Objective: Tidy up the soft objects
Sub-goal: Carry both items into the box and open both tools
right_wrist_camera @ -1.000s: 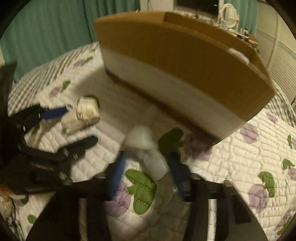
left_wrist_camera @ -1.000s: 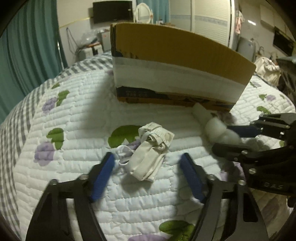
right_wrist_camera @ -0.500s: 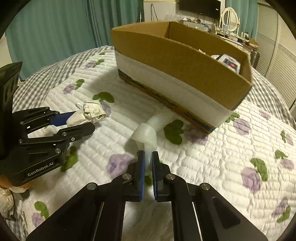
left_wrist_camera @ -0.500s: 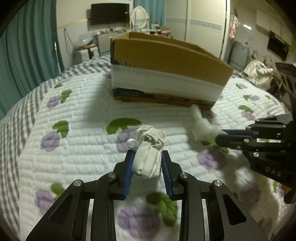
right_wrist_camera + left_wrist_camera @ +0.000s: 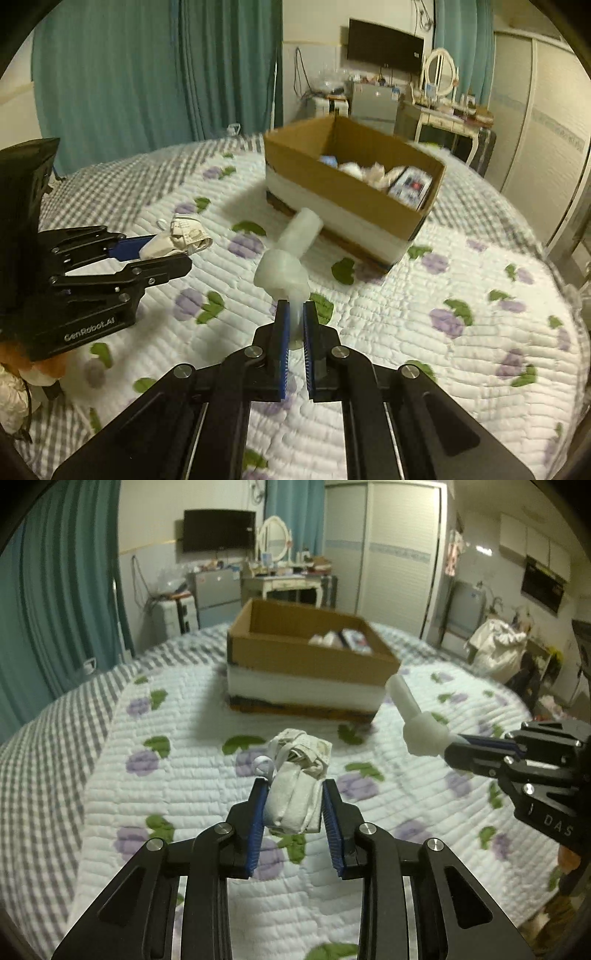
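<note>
My left gripper is shut on a rolled cream cloth bundle and holds it above the quilt; it also shows in the right wrist view. My right gripper is shut on a knotted white sock, whose free end points toward the box; the sock shows in the left wrist view. An open cardboard box with a white band stands on the bed ahead, also in the right wrist view, with several soft items inside.
The bed has a white quilt with purple flowers and a grey checked edge. Teal curtains hang on the left. A dressing table and wardrobe stand behind. A white bag lies at the right.
Both grippers have risen and drawn back from the box with their loads; the box interior has come into view. One second ago the left gripper was open around the bundle.
</note>
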Available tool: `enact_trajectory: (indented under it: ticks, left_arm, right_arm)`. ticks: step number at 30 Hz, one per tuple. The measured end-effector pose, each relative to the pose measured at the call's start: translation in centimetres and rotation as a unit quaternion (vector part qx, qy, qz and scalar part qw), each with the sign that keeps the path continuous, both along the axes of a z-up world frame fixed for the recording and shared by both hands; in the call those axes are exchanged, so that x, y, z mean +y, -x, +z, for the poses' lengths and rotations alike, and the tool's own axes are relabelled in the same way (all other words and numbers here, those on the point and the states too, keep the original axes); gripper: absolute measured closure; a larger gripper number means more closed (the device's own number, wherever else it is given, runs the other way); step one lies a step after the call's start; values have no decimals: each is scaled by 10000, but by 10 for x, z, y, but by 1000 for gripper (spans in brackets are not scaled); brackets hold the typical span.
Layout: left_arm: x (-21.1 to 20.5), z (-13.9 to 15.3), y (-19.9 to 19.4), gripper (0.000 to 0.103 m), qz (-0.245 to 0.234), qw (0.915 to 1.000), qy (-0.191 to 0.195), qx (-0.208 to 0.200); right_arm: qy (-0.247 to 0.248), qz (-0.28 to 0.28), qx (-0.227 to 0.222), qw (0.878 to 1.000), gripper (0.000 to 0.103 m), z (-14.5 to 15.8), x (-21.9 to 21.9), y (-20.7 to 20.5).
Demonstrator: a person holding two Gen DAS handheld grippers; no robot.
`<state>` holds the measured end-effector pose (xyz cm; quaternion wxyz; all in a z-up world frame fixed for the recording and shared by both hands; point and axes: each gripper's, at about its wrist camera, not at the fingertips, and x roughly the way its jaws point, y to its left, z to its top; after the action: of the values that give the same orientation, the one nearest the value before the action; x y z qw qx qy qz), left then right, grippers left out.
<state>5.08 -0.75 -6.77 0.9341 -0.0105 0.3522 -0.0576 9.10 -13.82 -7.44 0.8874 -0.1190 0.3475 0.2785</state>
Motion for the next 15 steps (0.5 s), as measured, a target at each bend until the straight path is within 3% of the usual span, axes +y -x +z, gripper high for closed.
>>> enact_trajectory:
  ticks: [9, 15]
  left_arm:
    - [-11, 84, 15, 74, -84, 9976, -176, -664]
    - [-17, 131, -12, 74, -111, 9923, -373, -1179]
  right_arm:
    - [-229, -150, -637, 9976, 96, 87, -15, 23]
    - [-367, -219, -1090, 9931, 96, 142, -18, 5]
